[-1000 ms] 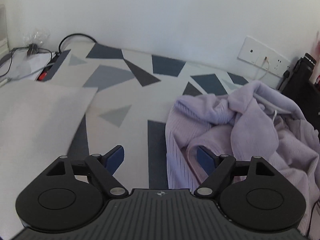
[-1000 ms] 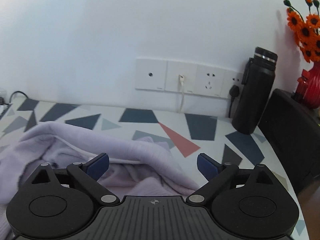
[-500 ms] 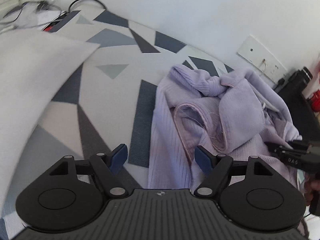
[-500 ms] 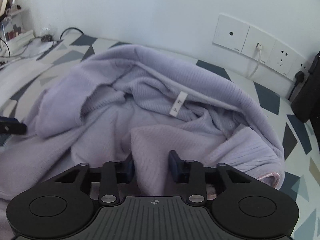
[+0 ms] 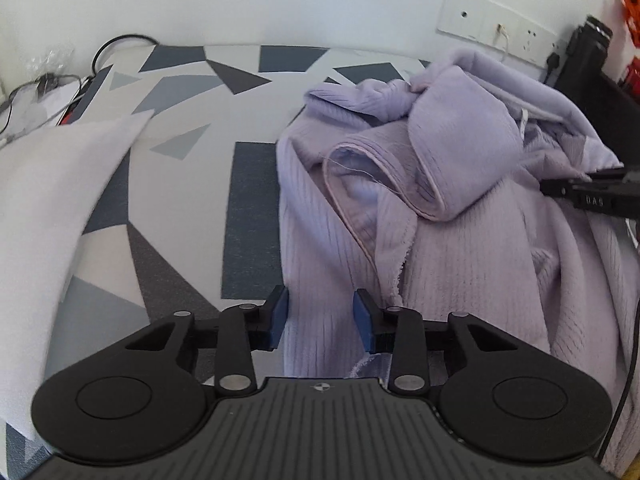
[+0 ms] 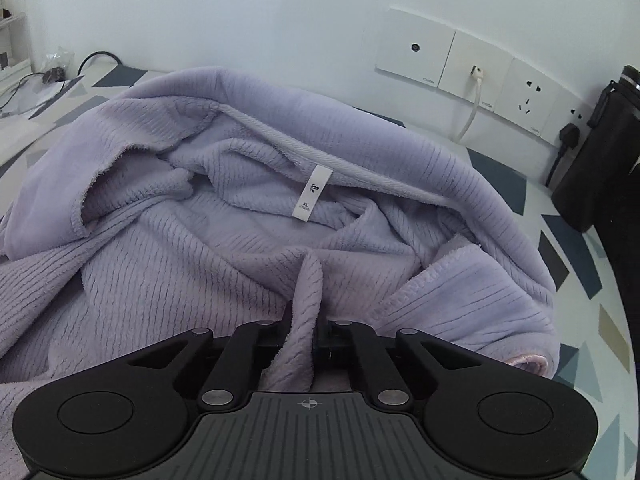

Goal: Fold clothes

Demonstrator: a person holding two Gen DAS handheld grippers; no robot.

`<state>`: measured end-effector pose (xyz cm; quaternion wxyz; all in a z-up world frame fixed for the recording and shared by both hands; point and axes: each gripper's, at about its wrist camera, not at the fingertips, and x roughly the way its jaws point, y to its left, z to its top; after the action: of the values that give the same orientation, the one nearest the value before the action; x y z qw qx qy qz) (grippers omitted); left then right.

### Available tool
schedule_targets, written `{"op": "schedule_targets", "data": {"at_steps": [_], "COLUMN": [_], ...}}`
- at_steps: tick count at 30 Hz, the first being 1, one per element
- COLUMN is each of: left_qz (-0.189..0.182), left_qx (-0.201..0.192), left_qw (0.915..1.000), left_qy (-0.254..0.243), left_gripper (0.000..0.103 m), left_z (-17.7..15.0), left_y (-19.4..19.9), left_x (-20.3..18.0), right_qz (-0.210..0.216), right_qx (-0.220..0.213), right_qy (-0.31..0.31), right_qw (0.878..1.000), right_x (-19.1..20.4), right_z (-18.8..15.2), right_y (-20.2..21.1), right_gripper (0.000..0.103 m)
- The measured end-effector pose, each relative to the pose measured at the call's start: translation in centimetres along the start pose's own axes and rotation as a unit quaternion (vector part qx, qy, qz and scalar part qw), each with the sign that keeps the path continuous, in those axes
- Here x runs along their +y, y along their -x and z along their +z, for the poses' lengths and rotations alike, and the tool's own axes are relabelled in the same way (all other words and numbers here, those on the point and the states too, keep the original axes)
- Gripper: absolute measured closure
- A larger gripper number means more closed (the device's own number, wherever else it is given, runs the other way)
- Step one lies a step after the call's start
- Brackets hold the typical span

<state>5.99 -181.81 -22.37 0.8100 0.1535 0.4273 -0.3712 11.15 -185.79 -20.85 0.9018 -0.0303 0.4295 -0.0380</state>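
Two grippers work the same lilac garment [image 6: 224, 280], which lies crumpled in a heap on the table with the geometric cloth [image 5: 256, 208], not folded in any visible way.

Nearest the right wrist camera, the right gripper [image 6: 303, 320] is clamped on a pinched ridge of the ribbed fabric, its jaws pressed almost together with the cloth standing up between them. Half a second ago those jaws were only partly closed around the same fold, and a second ago they stood wide above the pile, so the grasp has just been completed. Beyond it the neck label [image 6: 314, 192] shows inside the open collar, and further back the wall sockets [image 6: 472, 76] and a dark bottle [image 6: 600, 160].

On the other side, the left gripper [image 5: 321, 314] has its blue pads [image 5: 279, 316] apart but narrower than half a second ago, straddling the garment's near left edge; the fabric lies between them, not yet pinched as far as can be seen. The change suggests that a two-point hold is being set up, probably to lift or spread the garment so that it can be laid flat.

Both tools point forward and slightly down along the tabletop, the left one low at the cloth's edge. A pale sheet [image 5: 56, 208] lies to the left, cables [image 5: 48, 84] beyond it.
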Motion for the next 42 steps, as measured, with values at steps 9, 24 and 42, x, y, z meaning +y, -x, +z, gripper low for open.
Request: {"op": "schedule_targets", "data": {"at_steps": [9,24,42], "left_qz": [-0.006,0.203,0.085], "left_qx": [-0.017,-0.208,-0.240], "left_qw": [0.9983,0.9404,0.9649], "left_qy": [0.055,0.176,0.065], "left_gripper": [0.097,0.098,0.098], "left_z": [-0.3,2.0,0.5], "left_y": [1.0,14.2,12.2], "left_x": [0.5,12.3,15.6], "right_qz": [0.021,0.044,0.238], "right_qx": [-0.006,-0.002,0.010], "right_qy": [-0.005,-0.039,-0.268], "right_qw": [1.000,0.998,0.933], "right_x": [-1.3,-2.4,1.8], "right_z": [0.1,0.4,10.4], "right_y": [-0.5,-1.0,0.9], "right_gripper": [0.099,0.098,0.035]}}
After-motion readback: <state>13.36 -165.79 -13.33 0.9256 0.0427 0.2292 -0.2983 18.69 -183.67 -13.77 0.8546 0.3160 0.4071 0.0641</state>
